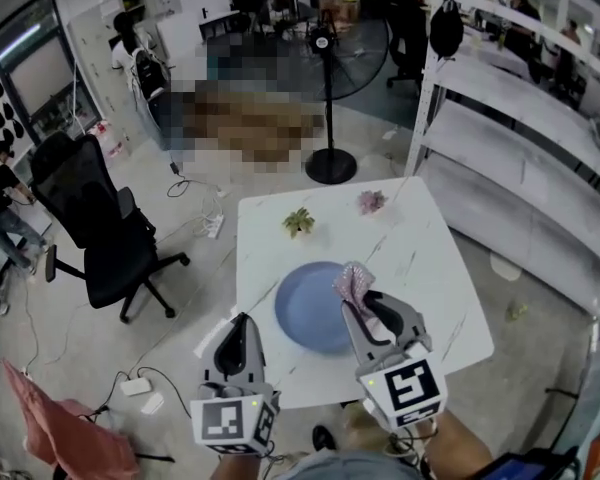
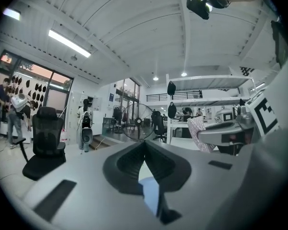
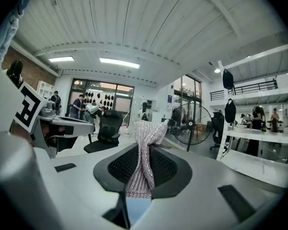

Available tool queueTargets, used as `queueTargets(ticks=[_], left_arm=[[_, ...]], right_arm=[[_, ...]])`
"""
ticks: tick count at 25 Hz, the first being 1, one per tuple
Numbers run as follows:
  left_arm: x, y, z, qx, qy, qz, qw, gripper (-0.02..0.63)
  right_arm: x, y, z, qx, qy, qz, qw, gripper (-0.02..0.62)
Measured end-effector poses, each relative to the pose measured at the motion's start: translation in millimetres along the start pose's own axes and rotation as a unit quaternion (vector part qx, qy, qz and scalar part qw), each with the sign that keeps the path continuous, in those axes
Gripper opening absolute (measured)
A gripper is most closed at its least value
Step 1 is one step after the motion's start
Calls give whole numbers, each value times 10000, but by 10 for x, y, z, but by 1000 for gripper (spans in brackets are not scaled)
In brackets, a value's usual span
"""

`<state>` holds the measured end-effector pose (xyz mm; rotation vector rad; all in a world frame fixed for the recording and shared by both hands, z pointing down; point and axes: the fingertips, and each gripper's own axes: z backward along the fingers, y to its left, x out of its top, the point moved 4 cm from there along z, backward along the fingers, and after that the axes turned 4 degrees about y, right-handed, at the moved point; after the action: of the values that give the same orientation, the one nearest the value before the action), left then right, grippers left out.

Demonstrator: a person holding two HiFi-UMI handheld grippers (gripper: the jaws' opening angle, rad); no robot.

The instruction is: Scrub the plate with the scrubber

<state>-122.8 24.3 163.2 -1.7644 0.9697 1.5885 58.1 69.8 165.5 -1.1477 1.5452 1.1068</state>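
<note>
Your right claw (image 1: 363, 300), clamped on the scrubber (image 1: 352, 282), hangs over the right rim of the plate (image 1: 302, 313); left claw (image 1: 242, 323) closed, empty, lower left.

Blue plate (image 1: 305, 313) lying flat, silvery-pink scrubber (image 1: 352, 282) above

Black office chair (image 1: 95, 218) and pedestal fan (image 1: 323, 41) are standing on grey floor (image 1: 70, 338); white shelving (image 1: 510, 148) is flanking the right; strip lights (image 2: 69, 43) are glowing.

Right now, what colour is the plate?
Plain muted blue, no pattern. The plate shows best in the head view.
</note>
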Motion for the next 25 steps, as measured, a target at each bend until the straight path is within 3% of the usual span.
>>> queueTargets(ticks=[7, 12, 16, 21, 25], left_arm=[[-459, 202, -689, 321, 656, 156, 9972, 8], [-972, 327, -1010, 569, 1396, 446, 9876, 8], [-1398, 439, -1309, 480, 1709, 533, 9827, 8], [-1956, 573, -1615, 505, 2205, 634, 9720, 12], [-2265, 575, -1761, 345, 2549, 863, 9625, 78]], right_arm=[[-411, -308, -824, 511, 768, 101, 9957, 89], [-911, -414, -1345, 981, 1694, 275, 9803, 89], [-1339, -433, -1780, 1293, 2425, 587, 9597, 89], [-1845, -445, -2198, 1624, 3307, 1014, 9241, 91], [-2034, -423, -2379, 1841, 3837, 1683, 8891, 92]])
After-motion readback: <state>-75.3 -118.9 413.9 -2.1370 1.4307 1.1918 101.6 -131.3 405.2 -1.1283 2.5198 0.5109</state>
